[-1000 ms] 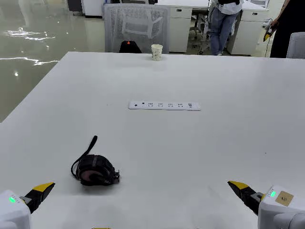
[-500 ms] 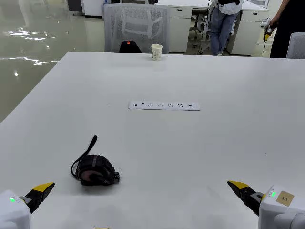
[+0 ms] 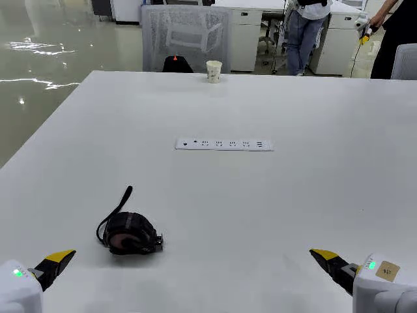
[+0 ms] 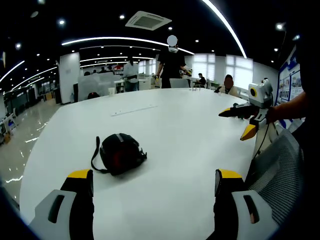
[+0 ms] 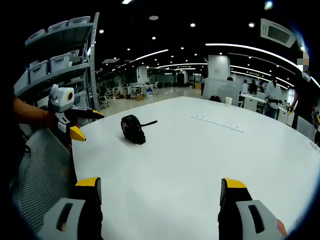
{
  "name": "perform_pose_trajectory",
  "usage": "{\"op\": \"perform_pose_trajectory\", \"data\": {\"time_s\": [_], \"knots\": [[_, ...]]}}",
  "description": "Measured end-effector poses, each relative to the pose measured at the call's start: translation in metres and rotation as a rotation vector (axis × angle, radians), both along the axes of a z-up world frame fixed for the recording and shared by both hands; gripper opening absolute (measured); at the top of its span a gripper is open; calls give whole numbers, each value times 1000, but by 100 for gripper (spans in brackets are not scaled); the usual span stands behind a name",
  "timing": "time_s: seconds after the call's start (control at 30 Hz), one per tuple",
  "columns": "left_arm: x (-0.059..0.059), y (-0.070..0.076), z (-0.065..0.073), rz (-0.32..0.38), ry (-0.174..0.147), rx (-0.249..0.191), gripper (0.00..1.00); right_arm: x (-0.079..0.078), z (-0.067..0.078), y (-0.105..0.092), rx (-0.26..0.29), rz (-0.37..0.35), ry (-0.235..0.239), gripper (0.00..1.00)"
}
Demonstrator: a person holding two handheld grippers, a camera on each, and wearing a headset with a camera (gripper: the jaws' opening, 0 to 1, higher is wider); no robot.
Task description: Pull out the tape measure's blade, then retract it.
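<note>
White table (image 3: 273, 195) carries the tape measure (image 3: 130, 233), blade in, flanked by left gripper (image 4: 154, 175) and right gripper (image 5: 160, 183), both jaws apart, likely readied to grasp it.

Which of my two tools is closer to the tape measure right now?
The left tool: the tape measure lies just ahead of its open jaws, untouched. The right tool, also open and empty, is well off to the other side.

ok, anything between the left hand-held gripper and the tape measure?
Nothing visible. The left hand-held gripper, jaws wide apart, faces the tape measure across bare white table. The power strip and paper cup lie farther away, beyond the tape measure.
</note>
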State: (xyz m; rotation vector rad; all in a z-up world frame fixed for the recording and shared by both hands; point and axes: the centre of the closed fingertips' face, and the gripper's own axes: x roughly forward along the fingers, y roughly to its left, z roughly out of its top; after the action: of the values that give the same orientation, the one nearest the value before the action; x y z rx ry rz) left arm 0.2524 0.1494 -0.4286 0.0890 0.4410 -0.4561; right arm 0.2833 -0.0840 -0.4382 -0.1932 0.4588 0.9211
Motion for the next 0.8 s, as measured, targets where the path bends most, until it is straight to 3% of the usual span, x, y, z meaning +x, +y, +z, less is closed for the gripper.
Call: {"op": "perform_pose_trajectory", "data": {"time_s": [0.8], "knots": [[12, 5, -4, -68, 32, 46, 99, 10, -5, 3, -40, 83, 26, 97]]}}
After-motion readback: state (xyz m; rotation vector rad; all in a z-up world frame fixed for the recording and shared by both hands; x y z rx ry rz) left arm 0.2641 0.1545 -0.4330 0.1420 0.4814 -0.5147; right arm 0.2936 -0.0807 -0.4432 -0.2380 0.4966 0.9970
